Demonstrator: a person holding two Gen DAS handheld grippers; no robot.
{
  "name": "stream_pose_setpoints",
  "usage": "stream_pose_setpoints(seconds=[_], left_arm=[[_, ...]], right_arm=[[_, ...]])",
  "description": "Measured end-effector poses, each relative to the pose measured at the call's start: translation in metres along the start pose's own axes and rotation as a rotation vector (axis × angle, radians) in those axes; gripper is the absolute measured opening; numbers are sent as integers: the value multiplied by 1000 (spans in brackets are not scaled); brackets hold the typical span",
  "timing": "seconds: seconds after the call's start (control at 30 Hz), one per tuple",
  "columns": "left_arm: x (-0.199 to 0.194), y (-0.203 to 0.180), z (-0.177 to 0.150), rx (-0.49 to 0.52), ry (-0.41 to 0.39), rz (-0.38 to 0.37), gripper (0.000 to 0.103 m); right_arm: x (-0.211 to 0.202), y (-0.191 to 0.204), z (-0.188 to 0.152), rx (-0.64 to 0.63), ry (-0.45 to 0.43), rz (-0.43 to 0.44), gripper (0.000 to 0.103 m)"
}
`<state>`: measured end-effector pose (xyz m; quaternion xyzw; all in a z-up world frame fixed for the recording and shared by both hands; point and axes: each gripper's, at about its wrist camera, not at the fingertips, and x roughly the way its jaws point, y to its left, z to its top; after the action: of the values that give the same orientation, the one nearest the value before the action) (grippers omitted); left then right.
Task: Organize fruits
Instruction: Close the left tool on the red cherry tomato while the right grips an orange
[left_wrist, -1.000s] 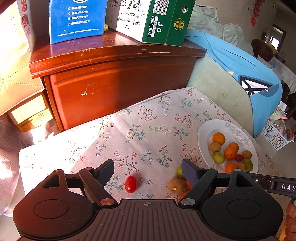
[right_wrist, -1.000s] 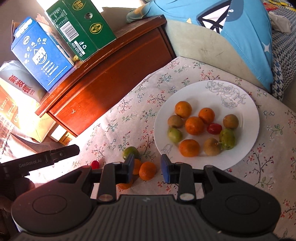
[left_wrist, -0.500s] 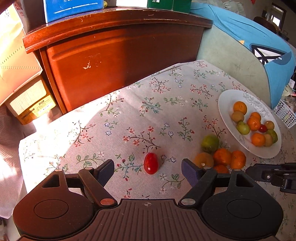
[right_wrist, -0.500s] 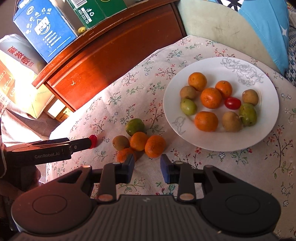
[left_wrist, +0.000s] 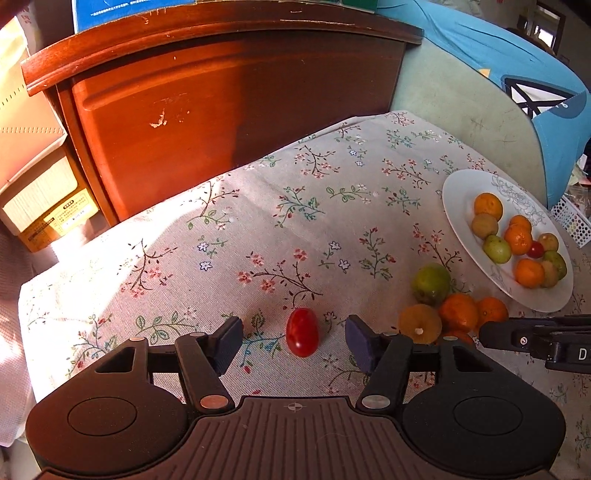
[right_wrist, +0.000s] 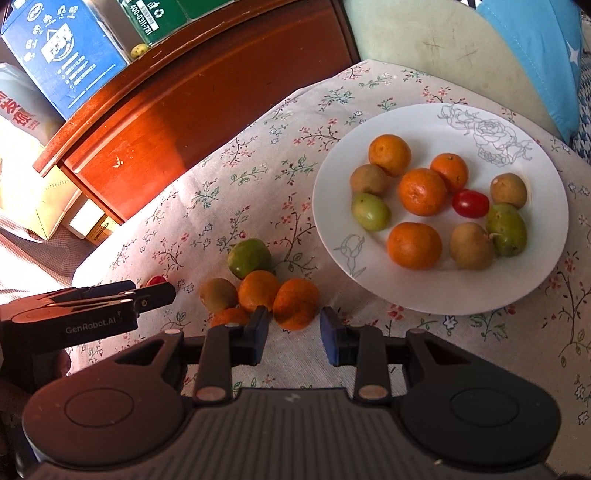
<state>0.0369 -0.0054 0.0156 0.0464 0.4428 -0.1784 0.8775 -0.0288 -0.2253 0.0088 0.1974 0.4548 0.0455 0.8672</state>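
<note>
writing: side of the left gripper (right_wrist: 146, 291) reads "GenRobot.AI"; green box (right_wrist: 162, 14) up on the wooden cabinet (left_wrist: 221, 110) shows "400-0311-781"
left gripper: angled down at the floral cloth (left_wrist: 258, 206), jaws closing in, cherry tomato (left_wrist: 302, 331) sitting between them, not touched yet
right gripper (right_wrist: 293, 334): tilted down too, jaws narrow, gripping nothing, near orange (right_wrist: 296, 303) just ahead
fruit: loose bunch left of the white plate (right_wrist: 436, 299), the rest on it
</note>
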Motion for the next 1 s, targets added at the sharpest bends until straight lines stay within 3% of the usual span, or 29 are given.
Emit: stream_pose_setpoints(seconds=[0.07,0.2,0.47,1.0], left_arm=[[3,0,0,-5,3,-8,48],[3,-2,1,17,-8,-11,42],[1,-1,0,1,-17,-33,17],[-12,-5,6,4,-76,-35,17]], right_arm=[[2,1,0,-5,2,-6,29],[4,1,0,0,-5,-12,27],[4,0,1,9,-11,-11,26],[-5,1,4,7,-37,10,26]])
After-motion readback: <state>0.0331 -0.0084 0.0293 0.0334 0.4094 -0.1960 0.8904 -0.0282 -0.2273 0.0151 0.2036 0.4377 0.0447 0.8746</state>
